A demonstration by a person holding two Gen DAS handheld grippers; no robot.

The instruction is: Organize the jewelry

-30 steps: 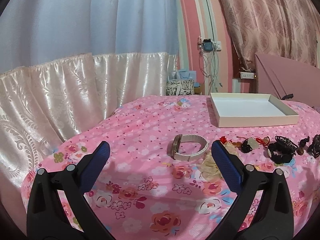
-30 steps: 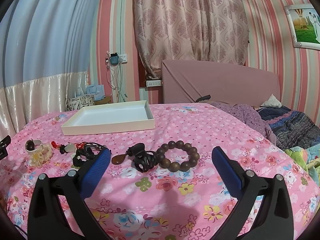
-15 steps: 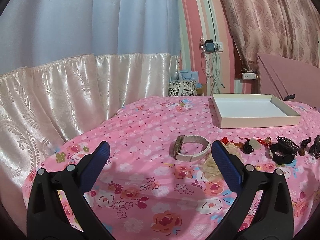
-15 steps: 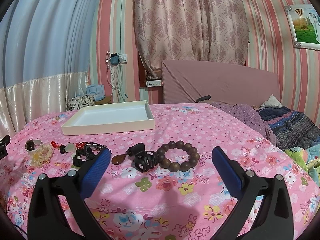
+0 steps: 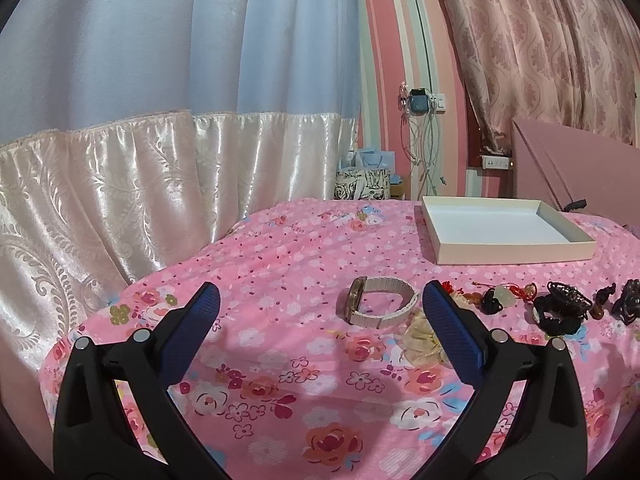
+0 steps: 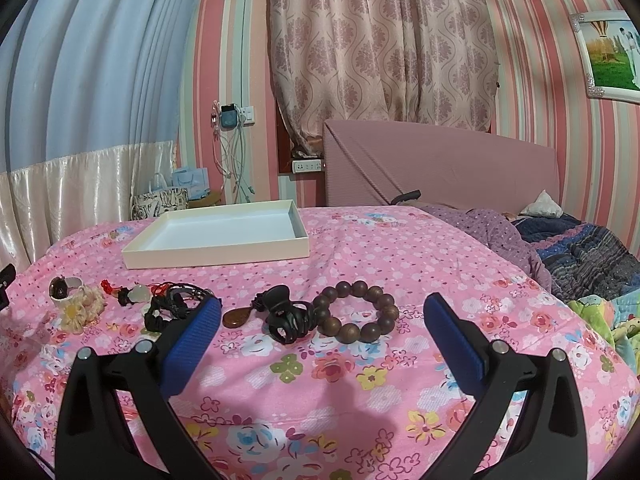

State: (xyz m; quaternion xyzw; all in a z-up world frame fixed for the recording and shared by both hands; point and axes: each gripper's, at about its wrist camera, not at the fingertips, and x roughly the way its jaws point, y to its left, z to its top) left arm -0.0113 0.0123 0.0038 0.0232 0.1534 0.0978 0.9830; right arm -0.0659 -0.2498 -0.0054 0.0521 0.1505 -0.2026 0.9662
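Jewelry lies in a row on the pink floral bedspread. A watch (image 5: 378, 307) with a pale band lies just beyond my open left gripper (image 5: 320, 312); it also shows in the right wrist view (image 6: 64, 290). A cream scrunchie (image 5: 420, 340) lies beside it, then a red-corded pendant (image 5: 502, 298) and black bracelets (image 5: 560, 312). My open right gripper (image 6: 322, 320) hovers before a black hair claw (image 6: 288, 318), a wooden bead bracelet (image 6: 360, 312) and an amber pendant (image 6: 236, 317). An empty white tray (image 6: 216, 250) sits farther back, also visible in the left wrist view (image 5: 516, 252).
A satin curtain (image 5: 120, 200) hangs at the bed's left edge. A pink headboard (image 6: 440, 168) stands behind the tray. Rumpled dark bedding (image 6: 580, 256) lies at the right. Gift bags (image 6: 168, 196) sit past the far left corner.
The left wrist view has shifted slightly, so the watch and tray sit a little lower and to the right. The right gripper has not moved. Both stay open.
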